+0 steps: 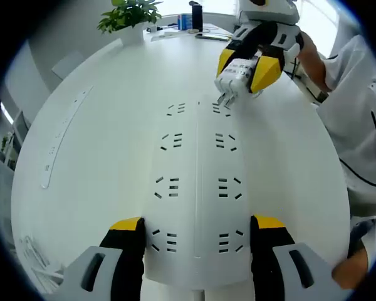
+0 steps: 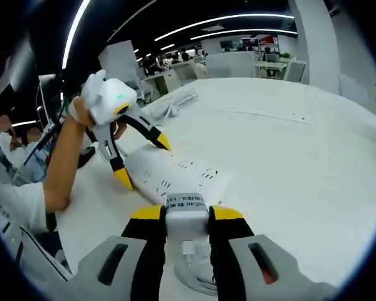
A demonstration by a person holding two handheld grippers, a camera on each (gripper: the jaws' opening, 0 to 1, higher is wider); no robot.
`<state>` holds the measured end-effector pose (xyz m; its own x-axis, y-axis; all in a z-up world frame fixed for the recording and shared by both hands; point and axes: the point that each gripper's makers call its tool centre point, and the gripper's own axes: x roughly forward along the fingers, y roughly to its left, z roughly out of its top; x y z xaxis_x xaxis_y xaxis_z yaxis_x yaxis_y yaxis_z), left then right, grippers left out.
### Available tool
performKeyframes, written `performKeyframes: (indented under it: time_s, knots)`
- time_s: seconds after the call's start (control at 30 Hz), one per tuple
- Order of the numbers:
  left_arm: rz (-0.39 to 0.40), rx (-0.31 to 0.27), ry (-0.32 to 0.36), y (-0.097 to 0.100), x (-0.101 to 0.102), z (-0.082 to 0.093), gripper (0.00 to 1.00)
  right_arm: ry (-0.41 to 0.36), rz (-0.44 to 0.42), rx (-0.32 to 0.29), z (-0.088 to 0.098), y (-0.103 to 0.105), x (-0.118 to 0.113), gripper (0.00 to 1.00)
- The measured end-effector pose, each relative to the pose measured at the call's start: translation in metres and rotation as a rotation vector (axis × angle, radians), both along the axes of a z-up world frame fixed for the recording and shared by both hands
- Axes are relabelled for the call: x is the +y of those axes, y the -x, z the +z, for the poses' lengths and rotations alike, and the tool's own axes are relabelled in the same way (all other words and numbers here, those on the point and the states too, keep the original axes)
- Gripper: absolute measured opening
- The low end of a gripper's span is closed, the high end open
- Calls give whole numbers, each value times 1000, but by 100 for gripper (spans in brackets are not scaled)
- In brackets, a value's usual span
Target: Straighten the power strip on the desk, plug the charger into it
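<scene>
White round table (image 1: 100, 144) carries a long white plastic power strip (image 1: 197, 188). Left hand-held gripper (image 1: 197, 235) clamps the strip's near end between its yellow-tipped jaws. Right hand-held gripper (image 2: 187, 216) grips a small white boxy charger (image 2: 187, 205), prongs just above the strip's far sockets.

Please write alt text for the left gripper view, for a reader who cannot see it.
The right gripper holds a white charger, prongs just above a far socket of a white power strip on a white desk. The left gripper has its jaws on either side of the strip's near end.
</scene>
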<state>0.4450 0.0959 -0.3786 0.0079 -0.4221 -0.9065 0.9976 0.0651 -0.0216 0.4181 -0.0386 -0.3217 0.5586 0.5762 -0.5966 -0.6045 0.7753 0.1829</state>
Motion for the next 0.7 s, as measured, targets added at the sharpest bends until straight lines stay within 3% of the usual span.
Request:
performKeyframes:
  time_s: [0.23,0.7]
  knots:
    - [-1,0,-2,0,0,0,69,22,-29,8,-1,-1,-4,26]
    - [-1,-3,-5,0,1,0,69,92,-93,134,-2,-1,0,26]
